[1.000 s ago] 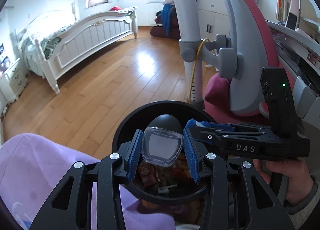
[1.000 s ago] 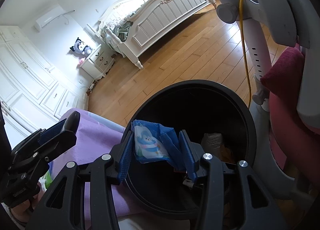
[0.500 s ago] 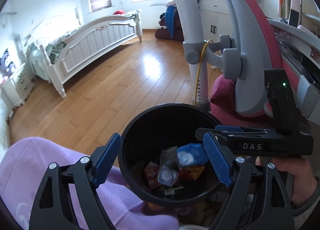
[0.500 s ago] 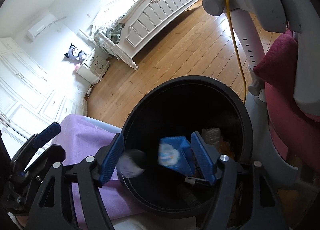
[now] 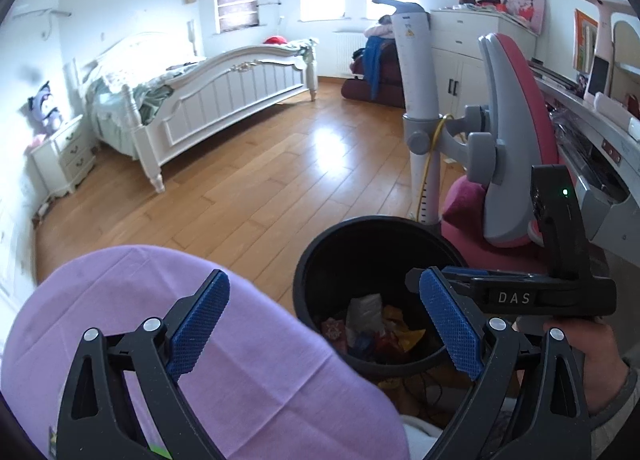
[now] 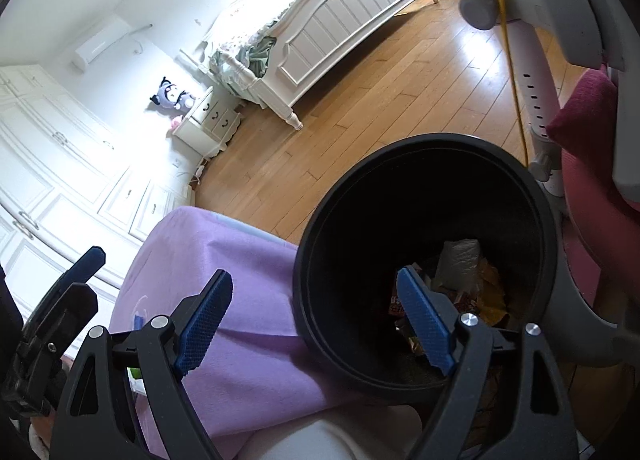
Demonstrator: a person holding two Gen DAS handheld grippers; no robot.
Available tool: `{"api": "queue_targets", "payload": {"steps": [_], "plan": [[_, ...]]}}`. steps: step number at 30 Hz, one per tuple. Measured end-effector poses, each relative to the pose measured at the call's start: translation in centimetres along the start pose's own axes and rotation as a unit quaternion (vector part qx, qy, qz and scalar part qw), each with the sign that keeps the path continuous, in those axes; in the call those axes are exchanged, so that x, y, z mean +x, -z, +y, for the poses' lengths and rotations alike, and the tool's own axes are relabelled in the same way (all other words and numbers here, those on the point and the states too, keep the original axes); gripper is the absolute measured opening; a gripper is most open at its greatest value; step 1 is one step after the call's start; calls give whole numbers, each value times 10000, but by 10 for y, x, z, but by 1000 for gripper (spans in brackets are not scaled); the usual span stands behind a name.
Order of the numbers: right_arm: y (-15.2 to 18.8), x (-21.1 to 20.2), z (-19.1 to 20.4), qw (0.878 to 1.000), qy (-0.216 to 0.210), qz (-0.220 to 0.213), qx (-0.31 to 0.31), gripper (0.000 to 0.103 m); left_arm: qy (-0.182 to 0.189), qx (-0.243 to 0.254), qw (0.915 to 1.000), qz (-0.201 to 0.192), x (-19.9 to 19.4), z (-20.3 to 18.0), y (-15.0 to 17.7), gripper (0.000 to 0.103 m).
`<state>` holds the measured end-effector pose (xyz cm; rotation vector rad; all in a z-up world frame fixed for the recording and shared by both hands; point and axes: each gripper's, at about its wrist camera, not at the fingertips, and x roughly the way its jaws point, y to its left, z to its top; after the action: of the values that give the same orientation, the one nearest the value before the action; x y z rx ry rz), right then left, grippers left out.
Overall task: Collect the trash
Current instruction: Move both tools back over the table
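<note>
Matt black plastic bin, glossy wood floor, soft lilac cloth.

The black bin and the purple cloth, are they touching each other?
Cannot tell. In the right wrist view the black bin overlaps the purple cloth with no gap showing, but the bin may simply stand in front of it.
</note>
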<state>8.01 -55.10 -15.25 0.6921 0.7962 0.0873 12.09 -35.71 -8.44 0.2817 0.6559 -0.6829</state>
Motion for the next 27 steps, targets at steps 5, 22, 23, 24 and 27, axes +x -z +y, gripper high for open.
{"api": "queue_targets", "payload": {"steps": [5, 22, 23, 24, 27], "plan": [[14, 16, 55, 9982, -203, 251, -513, 86, -362, -396, 9985, -122, -44, 52, 24, 94], [88, 61, 219, 9574, -696, 1126, -2565, 86, -1469, -1355, 9745, 1021, -132, 256, 170, 98], [93, 64, 226, 9531, -694, 1175, -2702, 85, -1435, -1380, 9738, 1102, -130, 261, 177, 98], [99, 67, 233, 9489, -683, 1217, -2831, 85, -1413, -1402, 9730, 1167, -126, 264, 182, 98], [117, 76, 251, 9351, -572, 1342, -3230, 85, -1319, -1357, 9739, 1253, -121, 273, 191, 98]]}}
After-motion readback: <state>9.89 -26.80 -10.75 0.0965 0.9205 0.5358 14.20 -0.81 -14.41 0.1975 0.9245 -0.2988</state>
